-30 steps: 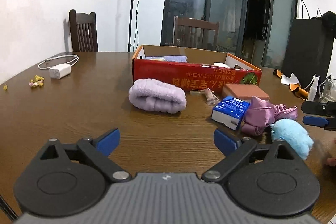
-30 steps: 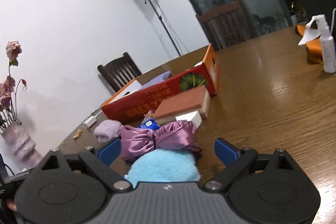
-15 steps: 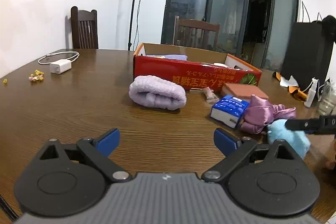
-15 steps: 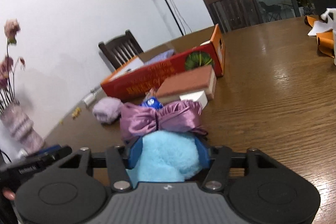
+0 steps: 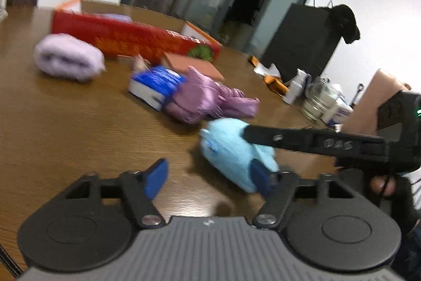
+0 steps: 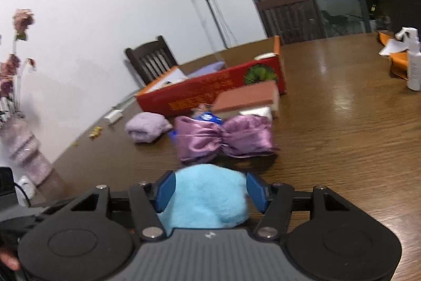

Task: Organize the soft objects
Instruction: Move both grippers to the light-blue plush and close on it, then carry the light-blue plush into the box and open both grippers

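Blue plush point(image 6: 208, 194): light, squashy, fuzzy; near the red box point(image 6: 210, 91), on the bench; right gripper point(image 6: 210, 192) fingers closing on its middle, left gripper point(image 5: 208, 179) fingers closing, half-wide, empty.

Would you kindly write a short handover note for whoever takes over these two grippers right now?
Right gripper: fingers closing on the blue fluffy toy, pads pressing its sides.
Left gripper: closing, nothing between its fingers, right beside the toy.
On the table: lilac towel roll, purple satin bow.
Red box holds some cloth already.
Left: box the toy, bow, towel roll.
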A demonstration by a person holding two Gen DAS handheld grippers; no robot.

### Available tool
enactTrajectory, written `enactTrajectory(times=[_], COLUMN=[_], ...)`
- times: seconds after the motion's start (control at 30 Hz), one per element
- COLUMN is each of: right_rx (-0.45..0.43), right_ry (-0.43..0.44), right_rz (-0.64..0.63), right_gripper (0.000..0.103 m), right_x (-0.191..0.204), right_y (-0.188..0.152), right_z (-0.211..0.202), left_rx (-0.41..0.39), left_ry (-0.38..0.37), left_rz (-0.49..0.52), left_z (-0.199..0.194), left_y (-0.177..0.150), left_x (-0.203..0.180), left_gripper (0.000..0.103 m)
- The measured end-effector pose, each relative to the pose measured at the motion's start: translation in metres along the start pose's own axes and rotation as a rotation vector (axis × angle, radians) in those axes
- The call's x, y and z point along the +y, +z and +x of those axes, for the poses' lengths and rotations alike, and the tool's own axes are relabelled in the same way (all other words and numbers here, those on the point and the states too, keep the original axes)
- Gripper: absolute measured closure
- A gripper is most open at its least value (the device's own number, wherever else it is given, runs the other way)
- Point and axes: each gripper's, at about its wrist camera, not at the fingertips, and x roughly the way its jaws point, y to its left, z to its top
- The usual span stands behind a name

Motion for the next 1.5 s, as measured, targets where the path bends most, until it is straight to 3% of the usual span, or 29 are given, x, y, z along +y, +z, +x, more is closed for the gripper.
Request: enactTrajectory(times=[0.1,0.17,0.3,0.37,0.47,0.53,0.67,0.77,0.93,1.07,1.13,1.23,1.5], right_rx=[0.036,0.030,0.036,0.053,0.067,0.068,0.062,0.044,0.001,-0.037,-0.018,0.011,0.153], right_ry=[0.065,0.058,0.098,0.075,0.083,0.082,0.073,0.077,0.076,0.031,0.019,-0.016,-0.089], right_rz=[0.041,0.027,0.041,0.019,0.024,0.029,0.011,-0.013,-0.085,-0.140,-0.116,-0.083,-0.082], right_gripper=[0.058,0.062,0.062,0.062,0.061,0.063,0.066,0.066,0.066,0.066,0.066,0.066,0.067], right_x=[0.004,0.014,0.015,0.018,0.019,0.022,0.029,0.034,0.037,0.028,0.014,-0.007,-0.032], right_y=[-0.006,-0.010,-0.010,-0.011,-0.012,-0.011,-0.002,0.024,0.105,0.168,0.191,0.220,0.268], right_z=[-0.001,-0.006,-0.013,-0.006,0.005,0.007,0.008,0.013,0.042,0.082,0.108,0.149,0.266], left_rx=[0.017,0.021,-0.010,-0.021,-0.022,-0.025,-0.048,-0.095,-0.159,-0.146,-0.107,-0.063,0.067], left_ry=[-0.046,-0.073,-0.077,-0.091,-0.099,-0.096,-0.090,-0.110,-0.150,-0.135,-0.130,-0.099,0.122], left_rz=[-0.030,-0.054,-0.084,-0.103,-0.145,-0.163,-0.161,-0.153,-0.138,-0.097,-0.131,-0.193,-0.199], left_z=[0.004,0.001,-0.008,-0.011,-0.010,-0.009,-0.008,-0.005,0.024,0.071,0.105,0.151,0.236], left_y=[0.002,0.000,0.001,0.002,0.001,0.002,0.020,0.056,0.146,0.204,0.230,0.257,0.302], left_x=[0.001,0.008,0.022,0.027,0.034,0.036,0.037,0.042,0.060,0.071,0.083,0.102,0.144], left_gripper=[0.053,0.054,0.055,0.055,0.064,0.064,0.064,0.064,0.064,0.064,0.064,0.064,0.062])
